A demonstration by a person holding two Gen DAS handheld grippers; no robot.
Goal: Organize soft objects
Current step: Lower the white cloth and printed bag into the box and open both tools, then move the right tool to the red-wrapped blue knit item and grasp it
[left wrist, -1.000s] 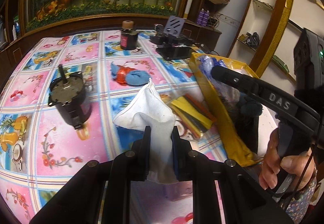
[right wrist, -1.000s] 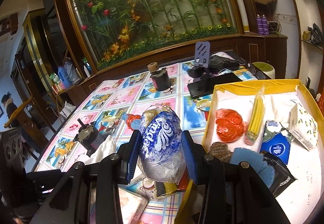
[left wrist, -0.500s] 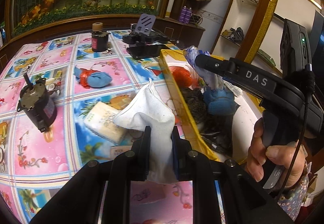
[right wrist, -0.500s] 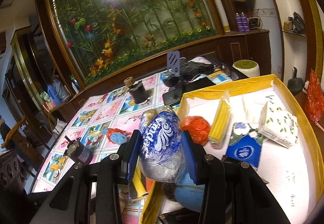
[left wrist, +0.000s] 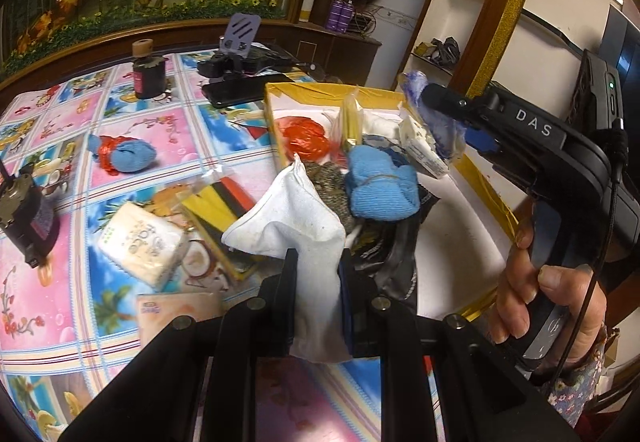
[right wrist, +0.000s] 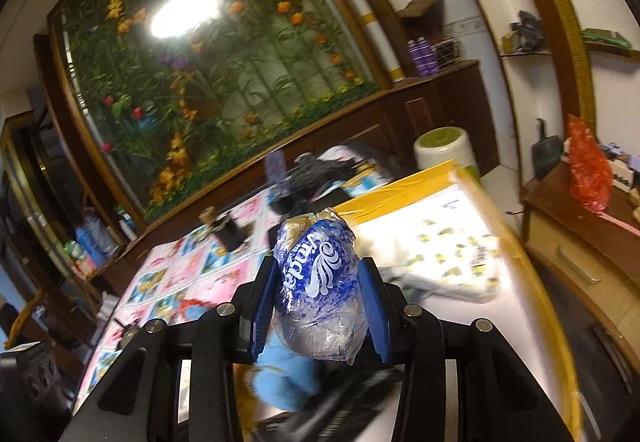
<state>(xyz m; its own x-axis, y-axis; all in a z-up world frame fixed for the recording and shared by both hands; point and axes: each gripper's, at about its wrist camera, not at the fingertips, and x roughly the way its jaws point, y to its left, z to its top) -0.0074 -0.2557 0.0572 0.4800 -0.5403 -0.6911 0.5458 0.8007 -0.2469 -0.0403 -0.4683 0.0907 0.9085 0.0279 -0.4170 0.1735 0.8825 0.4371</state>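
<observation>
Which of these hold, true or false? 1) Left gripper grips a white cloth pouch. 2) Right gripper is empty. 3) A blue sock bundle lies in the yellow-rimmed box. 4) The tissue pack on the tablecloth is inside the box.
1) True: the left gripper is shut on the white cloth pouch.
2) False: the right gripper holds a blue-printed plastic pack.
3) True: the blue sock bundle lies in the yellow-rimmed box.
4) False: the tissue pack lies outside the box, on the tablecloth.

White cloth pouch point(left wrist: 298, 226) held upright, blue-printed plastic pack point(right wrist: 320, 286) held above yellow box point(left wrist: 332, 92)
</observation>
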